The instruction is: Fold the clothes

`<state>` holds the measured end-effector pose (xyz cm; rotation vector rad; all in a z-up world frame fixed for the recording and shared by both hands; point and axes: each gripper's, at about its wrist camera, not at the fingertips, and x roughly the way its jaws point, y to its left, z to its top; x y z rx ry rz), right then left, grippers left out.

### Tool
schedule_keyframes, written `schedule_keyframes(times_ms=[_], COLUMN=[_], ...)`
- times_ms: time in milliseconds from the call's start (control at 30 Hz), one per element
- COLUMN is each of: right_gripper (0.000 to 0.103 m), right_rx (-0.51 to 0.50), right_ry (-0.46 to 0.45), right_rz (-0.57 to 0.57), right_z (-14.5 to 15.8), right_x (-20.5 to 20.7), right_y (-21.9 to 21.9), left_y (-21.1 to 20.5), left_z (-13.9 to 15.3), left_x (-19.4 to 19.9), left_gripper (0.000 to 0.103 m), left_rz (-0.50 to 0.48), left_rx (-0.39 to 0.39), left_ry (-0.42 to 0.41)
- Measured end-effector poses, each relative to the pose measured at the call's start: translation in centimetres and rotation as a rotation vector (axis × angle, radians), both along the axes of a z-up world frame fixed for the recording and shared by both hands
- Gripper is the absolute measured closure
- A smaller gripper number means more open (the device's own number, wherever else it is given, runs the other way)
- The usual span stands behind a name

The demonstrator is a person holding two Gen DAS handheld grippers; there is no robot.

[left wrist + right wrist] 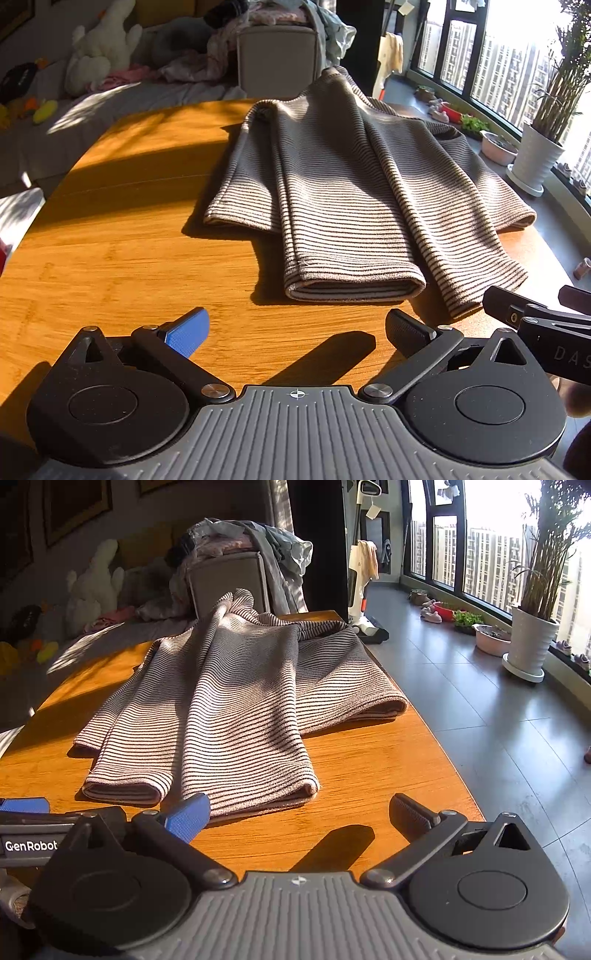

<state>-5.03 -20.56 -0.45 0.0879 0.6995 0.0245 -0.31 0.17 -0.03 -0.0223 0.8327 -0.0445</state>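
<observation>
At lower centre of each wrist view, the left gripper [297, 332] and right gripper [301, 814] hovered with fingers spread apart and empty over a sunlit wooden table [110, 251]. A striped sweater [343, 192], sleeves folded inward, lay across the frame's middle, while a potted plant [533, 642] stood at far right.
</observation>
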Motion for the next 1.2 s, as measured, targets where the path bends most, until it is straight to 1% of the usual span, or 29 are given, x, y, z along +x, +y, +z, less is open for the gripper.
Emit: schedule_keyframes(times_ms=[167,433,1200], right_gripper=[0.0,0.0,0.0], right_rx=[-0.011,0.005,0.011], right_ry=[0.002,0.023,0.026], right_rz=[0.003,0.002,-0.001], right_z=[0.01,-0.2,-0.24], right_x=[-0.1,0.06,0.13], right_y=[0.25,0.14,-0.11], left_y=[0.06,0.06,0.12], left_z=[-0.07,-0.23,-0.15], left_x=[0.01,0.12,0.07], left_gripper=[0.0,0.0,0.0], left_rz=[0.001,0.004,0.002], left_rx=[0.002,0.005,0.002], left_ry=[0.008,0.009,0.005])
